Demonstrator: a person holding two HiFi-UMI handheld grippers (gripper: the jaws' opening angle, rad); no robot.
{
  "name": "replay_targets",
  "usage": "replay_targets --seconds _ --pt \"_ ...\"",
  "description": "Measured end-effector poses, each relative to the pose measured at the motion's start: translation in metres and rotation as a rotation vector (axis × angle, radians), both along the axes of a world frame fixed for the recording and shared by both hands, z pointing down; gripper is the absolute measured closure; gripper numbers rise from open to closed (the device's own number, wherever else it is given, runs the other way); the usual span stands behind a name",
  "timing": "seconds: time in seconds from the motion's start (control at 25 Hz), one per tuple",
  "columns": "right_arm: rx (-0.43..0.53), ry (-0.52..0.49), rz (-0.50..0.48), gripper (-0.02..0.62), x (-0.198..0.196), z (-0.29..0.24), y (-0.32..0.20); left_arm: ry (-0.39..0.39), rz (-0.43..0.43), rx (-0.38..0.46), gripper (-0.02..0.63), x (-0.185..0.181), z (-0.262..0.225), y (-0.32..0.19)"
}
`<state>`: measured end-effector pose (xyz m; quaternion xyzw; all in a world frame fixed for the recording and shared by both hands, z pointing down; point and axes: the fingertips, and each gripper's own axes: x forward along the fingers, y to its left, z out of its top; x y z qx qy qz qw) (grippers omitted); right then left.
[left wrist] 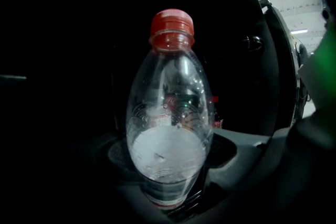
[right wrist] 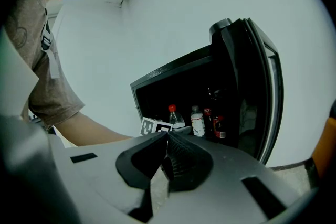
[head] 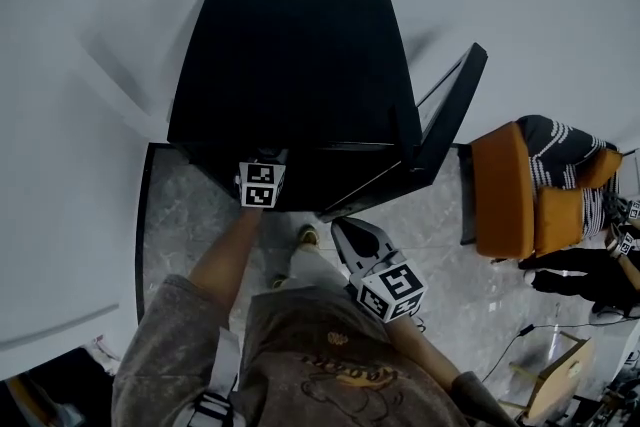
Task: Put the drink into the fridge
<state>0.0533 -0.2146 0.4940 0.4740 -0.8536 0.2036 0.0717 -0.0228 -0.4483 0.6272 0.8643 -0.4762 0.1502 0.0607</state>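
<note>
A clear drink bottle with a red cap stands upright between the jaws of my left gripper, which is shut on its lower part. In the head view the left gripper's marker cube is at the mouth of the black fridge, whose door stands open to the right. The right gripper view shows the same bottle just inside the fridge. My right gripper is shut and empty, and hangs back in front of the fridge.
Inside the fridge stand a white-labelled bottle and dark cola bottles. An orange armchair is right of the door, with a seated person in stripes beyond it. A wooden stool and a cable lie on the marble floor.
</note>
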Motion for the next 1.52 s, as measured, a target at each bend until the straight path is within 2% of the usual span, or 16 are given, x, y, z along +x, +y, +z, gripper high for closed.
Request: replay_targets --seconds 0.68,0.84,1.04,1.52 --pt "-0.015 0.008 0.049 0.575 0.009 0.009 0.005 0.028 0.02 0.013 0.298 0.009 0.01 -0.018" --pt "-0.018 0.005 0.045 0.575 0.006 0.01 0.004 0.003 0.006 0.02 0.296 0.004 0.013 -0.019" --pt "-0.003 -0.002 0.038 0.575 0.002 0.003 0.002 -0.034 0.027 0.008 0.26 0.002 0.011 -0.012" --pt "0.013 -0.019 0.002 0.575 -0.013 -0.006 -0.005 -0.022 0.024 -0.022 0.253 -0.016 -0.009 0.017"
